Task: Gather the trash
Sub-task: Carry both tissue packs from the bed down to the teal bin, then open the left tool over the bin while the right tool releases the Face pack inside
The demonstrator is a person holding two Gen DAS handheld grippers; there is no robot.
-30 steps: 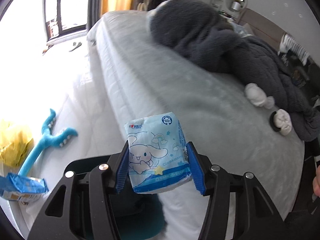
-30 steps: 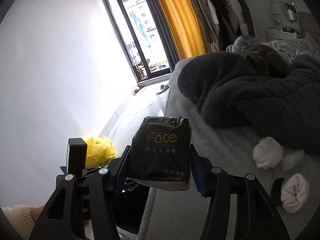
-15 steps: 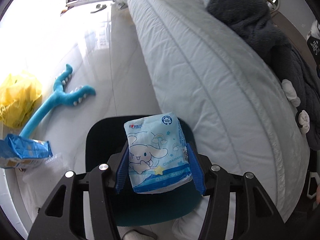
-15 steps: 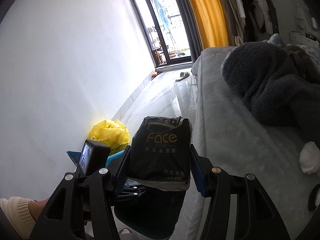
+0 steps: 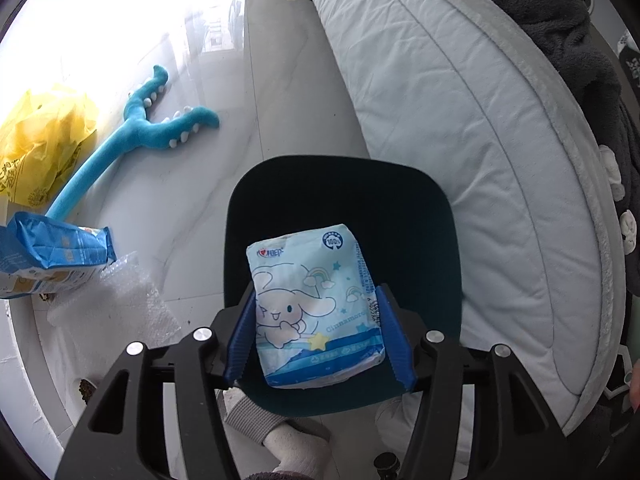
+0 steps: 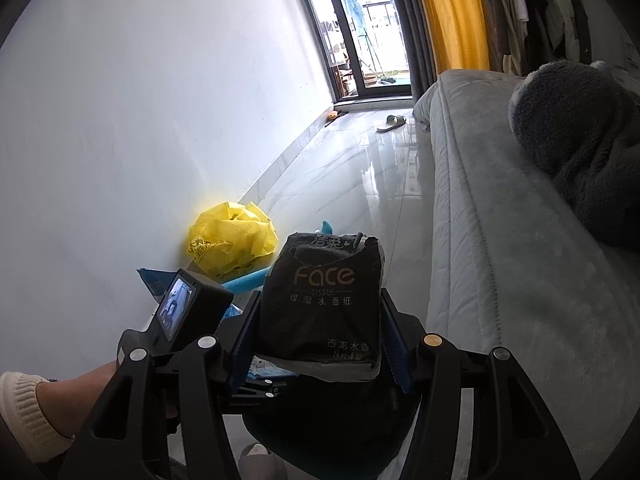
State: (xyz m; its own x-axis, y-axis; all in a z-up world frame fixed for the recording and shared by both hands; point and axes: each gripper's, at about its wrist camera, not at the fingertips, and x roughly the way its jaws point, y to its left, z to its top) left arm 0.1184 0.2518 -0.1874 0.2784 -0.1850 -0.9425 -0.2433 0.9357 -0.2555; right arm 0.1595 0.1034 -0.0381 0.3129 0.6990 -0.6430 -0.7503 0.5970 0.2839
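Observation:
A light blue cartoon tissue pack (image 5: 312, 308) stands between the blue pads of my left gripper (image 5: 316, 292). The jaws are opening, and the pack still touches both pads. It hangs right above the open mouth of a dark teal bin (image 5: 448, 216) on the floor beside the bed. My right gripper (image 6: 320, 296) is shut on a black "Face" tissue pack (image 6: 320, 320), held over the same bin (image 6: 332, 436). The left gripper's camera screen (image 6: 176, 310) shows just left of it, lower down, with a hand and a cream cuff behind.
Along the wall lie a yellow plastic bag (image 5: 40, 140), a blue plush toy (image 5: 136, 136), a blue wrapper (image 5: 52, 252) and bubble wrap (image 5: 116, 312). The grey bed (image 5: 460, 120) with a dark fleece blanket (image 5: 560, 20) borders the bin. A socked foot (image 5: 296, 448) stands below it.
Both grippers have swung from over the bed to above the bin and tipped downward. The left jaws have widened a little around the blue pack. The right grip is unchanged.

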